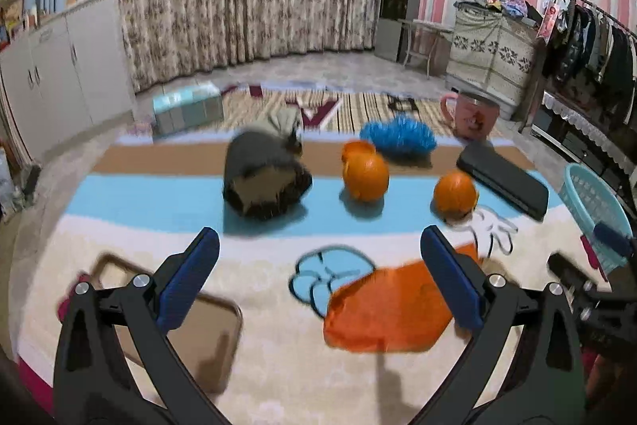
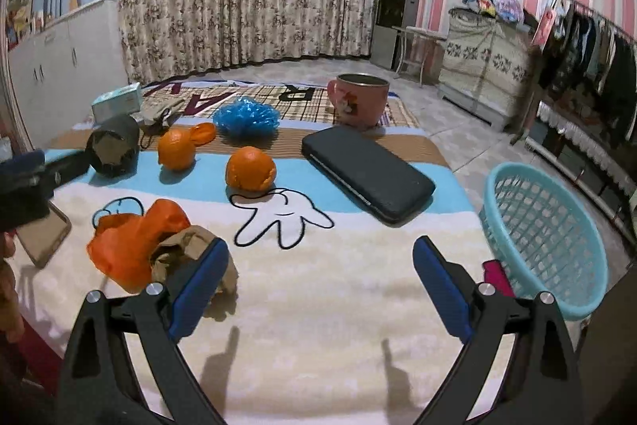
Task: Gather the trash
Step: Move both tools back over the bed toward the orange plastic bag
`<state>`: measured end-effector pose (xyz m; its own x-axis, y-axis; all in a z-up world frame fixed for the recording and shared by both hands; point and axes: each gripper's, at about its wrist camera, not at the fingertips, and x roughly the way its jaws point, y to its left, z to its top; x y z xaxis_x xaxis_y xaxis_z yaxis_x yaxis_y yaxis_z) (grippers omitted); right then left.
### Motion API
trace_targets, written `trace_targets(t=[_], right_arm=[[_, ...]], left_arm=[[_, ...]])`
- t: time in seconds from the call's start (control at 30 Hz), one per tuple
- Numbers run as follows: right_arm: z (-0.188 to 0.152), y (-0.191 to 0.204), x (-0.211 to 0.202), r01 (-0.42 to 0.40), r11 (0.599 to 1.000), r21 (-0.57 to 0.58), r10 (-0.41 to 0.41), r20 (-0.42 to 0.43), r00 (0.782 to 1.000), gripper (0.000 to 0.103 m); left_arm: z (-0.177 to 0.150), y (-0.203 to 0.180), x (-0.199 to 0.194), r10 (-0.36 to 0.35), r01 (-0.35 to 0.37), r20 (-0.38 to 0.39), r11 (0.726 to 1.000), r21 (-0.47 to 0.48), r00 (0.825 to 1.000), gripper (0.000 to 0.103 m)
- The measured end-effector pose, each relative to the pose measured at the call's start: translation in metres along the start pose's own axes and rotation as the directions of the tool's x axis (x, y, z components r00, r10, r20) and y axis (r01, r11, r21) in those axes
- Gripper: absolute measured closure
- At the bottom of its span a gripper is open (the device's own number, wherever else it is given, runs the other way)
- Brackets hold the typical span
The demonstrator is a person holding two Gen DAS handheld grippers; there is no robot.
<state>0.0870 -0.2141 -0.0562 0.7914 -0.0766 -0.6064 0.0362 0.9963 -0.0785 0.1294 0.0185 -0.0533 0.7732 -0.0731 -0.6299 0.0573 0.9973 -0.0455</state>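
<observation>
An orange plastic bag [image 1: 382, 309] [image 2: 131, 245] lies crumpled on the blanket, with crumpled brown paper [image 2: 187, 249] beside it. My left gripper [image 1: 318, 281] is open and empty, just above and behind the bag. My right gripper [image 2: 320, 285] is open and empty, its left finger next to the brown paper. A light blue mesh basket [image 2: 545, 237] [image 1: 597, 210] stands at the blanket's right edge. Two oranges [image 2: 251, 168] [image 2: 177, 148], one partly peeled, and a blue plastic tuft [image 2: 247, 120] lie farther back.
A black case [image 2: 366, 172], a pink mug [image 2: 360, 98], a dark round object [image 2: 113, 148], a tissue box [image 2: 117, 100] and a phone [image 2: 42, 237] lie around the blanket. White cabinets stand left; a clothes rack right.
</observation>
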Motion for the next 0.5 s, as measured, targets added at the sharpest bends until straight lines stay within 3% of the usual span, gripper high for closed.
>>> trace_targets(t=[0.17, 0.33, 0.5], right_arm=[[0.001, -0.022, 0.001, 0.025, 0.998, 0.051, -0.025, 0.001, 1.000, 0.011], [-0.002, -0.043, 0.007, 0.023, 0.993, 0.116, -0.021, -0.025, 0.999, 0.011], [-0.003, -0.049, 0.011, 0.020, 0.990, 0.142, -0.016, -0.029, 0.999, 0.011]], left_arm=[[-0.012, -0.013, 0.009, 0.005, -0.003, -0.026, 0.998, 0.058, 1.000, 0.005], [-0.018, -0.031, 0.011, -0.053, 0.056, -0.049, 0.996, 0.070, 0.997, 0.005], [-0.026, -0.048, 0.010, -0.045, 0.052, -0.058, 0.989, 0.138, 0.997, 0.005]])
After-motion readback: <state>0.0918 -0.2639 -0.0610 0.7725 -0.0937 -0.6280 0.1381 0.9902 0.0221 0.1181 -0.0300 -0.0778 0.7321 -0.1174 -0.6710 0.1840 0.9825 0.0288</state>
